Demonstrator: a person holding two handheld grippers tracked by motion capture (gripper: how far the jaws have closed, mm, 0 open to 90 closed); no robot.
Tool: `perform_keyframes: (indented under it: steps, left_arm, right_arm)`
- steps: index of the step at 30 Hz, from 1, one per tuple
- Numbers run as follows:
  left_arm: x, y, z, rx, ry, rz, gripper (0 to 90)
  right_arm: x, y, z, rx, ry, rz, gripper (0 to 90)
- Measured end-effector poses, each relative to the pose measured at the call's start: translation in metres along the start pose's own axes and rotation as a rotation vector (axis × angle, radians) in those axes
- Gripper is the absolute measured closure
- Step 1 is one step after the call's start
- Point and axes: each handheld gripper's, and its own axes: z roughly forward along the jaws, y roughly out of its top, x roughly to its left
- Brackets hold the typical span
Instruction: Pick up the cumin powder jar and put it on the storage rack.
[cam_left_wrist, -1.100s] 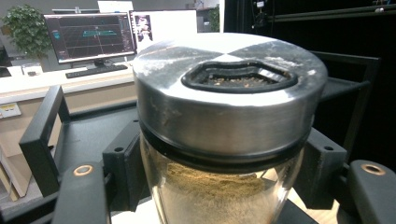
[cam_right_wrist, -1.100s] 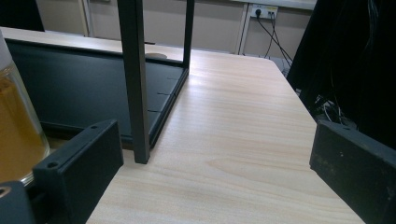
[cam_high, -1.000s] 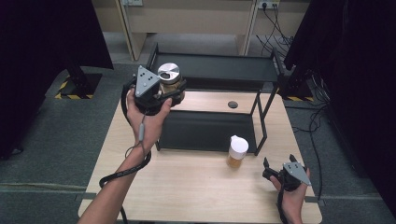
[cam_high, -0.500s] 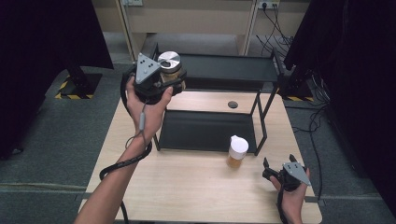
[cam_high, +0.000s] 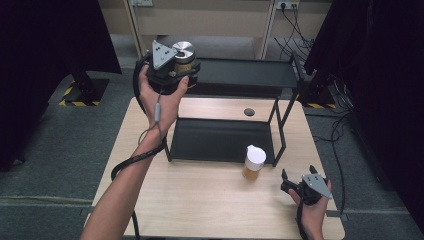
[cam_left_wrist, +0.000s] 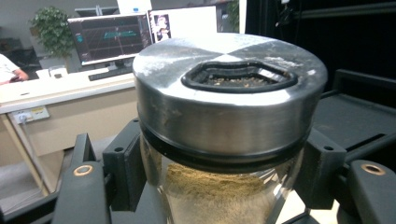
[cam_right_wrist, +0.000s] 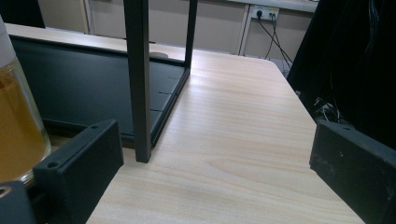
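While the left gripper (cam_high: 176, 70) is held high at the upper left of the high view, its fingers are clamped on a glass jar (cam_left_wrist: 224, 140) with a brushed metal lid, the jar upright and part-filled with a tan powder, level with the left end of the black shelf rack's (cam_high: 250, 75) top tier. In the left gripper view the lid fills the middle of the frame, a dark-rimmed opening in its top. The bench (cam_high: 200, 200) is pale wood with a fine grain, bare across its lower half; the rack's lower tray sits on it in mid-frame, and a round dark hole (cam_high: 249, 112) marks the wood behind the tray. A second jar (cam_high: 253, 162), white-capped and holding amber contents, stands on the bench just before the rack's right front leg. At the lower right, the right gripper (cam_high: 292, 186) rests by the bench edge, its fingers spread apart with nothing between them. Grey carpet surrounds the bench, black curtains hang at both sides, and wall sockets with trailing cables show at the upper right.
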Motion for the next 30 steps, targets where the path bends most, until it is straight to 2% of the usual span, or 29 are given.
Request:
perform_keyframes:
  steps: [6,9,21,30]
  left_arm:
    - [0.000,0.008,0.013,0.022,0.043,0.016,30.5]
    - [0.004,0.011,0.019,0.027,0.050,0.004,30.5]
    - [0.008,0.017,0.042,0.071,0.085,0.021,30.5]
    - [0.010,0.016,0.052,0.082,0.092,-0.006,30.5]
  right_arm:
    - [0.001,0.000,0.000,0.000,0.001,-0.007,2.9]
    - [0.001,0.000,0.000,-0.001,0.000,-0.008,2.9]
    - [0.002,0.000,0.000,-0.002,-0.002,-0.013,3.0]
    - [0.002,0.000,0.000,-0.001,-0.003,-0.022,3.0]
